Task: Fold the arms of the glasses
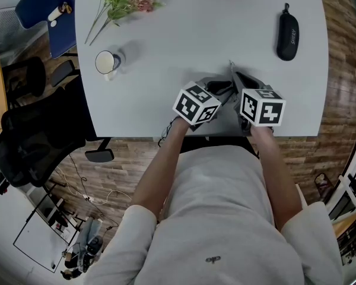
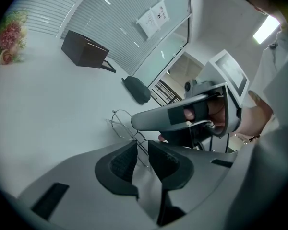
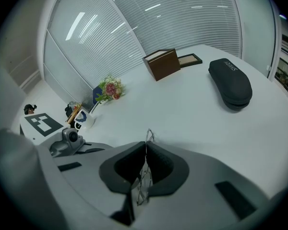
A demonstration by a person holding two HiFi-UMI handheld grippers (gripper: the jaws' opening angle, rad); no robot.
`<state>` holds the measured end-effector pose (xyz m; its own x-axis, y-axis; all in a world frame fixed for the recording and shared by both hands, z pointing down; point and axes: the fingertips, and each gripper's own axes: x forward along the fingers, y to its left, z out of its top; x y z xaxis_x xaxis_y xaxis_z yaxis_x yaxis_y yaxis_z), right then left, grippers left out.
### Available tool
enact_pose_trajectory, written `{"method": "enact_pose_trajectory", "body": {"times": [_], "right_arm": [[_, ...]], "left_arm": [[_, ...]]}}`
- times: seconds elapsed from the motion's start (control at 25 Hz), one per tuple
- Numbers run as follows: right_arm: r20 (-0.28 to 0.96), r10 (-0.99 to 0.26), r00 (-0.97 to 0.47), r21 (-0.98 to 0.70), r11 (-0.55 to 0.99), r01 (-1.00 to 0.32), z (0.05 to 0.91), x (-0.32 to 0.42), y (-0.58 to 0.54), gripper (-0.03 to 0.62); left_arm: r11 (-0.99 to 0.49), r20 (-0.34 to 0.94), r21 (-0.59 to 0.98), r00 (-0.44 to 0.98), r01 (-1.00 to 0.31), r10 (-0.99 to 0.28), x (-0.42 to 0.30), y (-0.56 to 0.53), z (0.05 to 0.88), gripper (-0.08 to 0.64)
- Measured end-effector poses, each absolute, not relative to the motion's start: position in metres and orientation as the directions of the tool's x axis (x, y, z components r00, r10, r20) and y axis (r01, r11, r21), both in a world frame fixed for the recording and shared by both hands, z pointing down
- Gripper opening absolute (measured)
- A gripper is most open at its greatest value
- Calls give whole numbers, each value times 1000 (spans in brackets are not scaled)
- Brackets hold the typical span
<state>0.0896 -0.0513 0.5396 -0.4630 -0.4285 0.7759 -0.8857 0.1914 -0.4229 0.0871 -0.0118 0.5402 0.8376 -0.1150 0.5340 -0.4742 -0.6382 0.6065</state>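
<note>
Right gripper view first: right hand-held gripper clamped shut on the thin wire glasses, frame pinched between the pads, a loop of wire poking out past the tips, low over the white counter. Left gripper view next: left hand-held gripper narrowly open, pads not visibly pressing, one slim arm leading into the gap (contact too fine to judge). Best handling, as a judgement: hold the right grip steady as anchor, close lightly on that arm, swing it inward about its hinge. No twisting, no hard squeeze, given wire apparently thin enough to bend.
</note>
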Motion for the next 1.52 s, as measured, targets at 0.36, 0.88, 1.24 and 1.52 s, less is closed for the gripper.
{"method": "enact_pose_trajectory", "body": {"times": [0.36, 0.88, 1.24, 1.52], "right_arm": [[779, -430, -457, -419, 185, -889, 542, 94, -51, 15], [779, -432, -455, -396, 225, -890, 539, 79, -47, 15], [797, -447, -406, -343, 217, -914, 541, 66, -42, 17], [817, -468, -336, -267, 209, -941, 543, 61, -40, 31]], "left_arm": [[-636, 565, 576, 812, -513, -144, 71, -12, 537, 67], [-619, 587, 523, 774, -585, -236, 30, 11, 516, 67], [-633, 584, 502, 771, -589, -254, 0, 21, 506, 67], [-664, 575, 494, 783, -561, -234, -24, 25, 498, 67]]}}
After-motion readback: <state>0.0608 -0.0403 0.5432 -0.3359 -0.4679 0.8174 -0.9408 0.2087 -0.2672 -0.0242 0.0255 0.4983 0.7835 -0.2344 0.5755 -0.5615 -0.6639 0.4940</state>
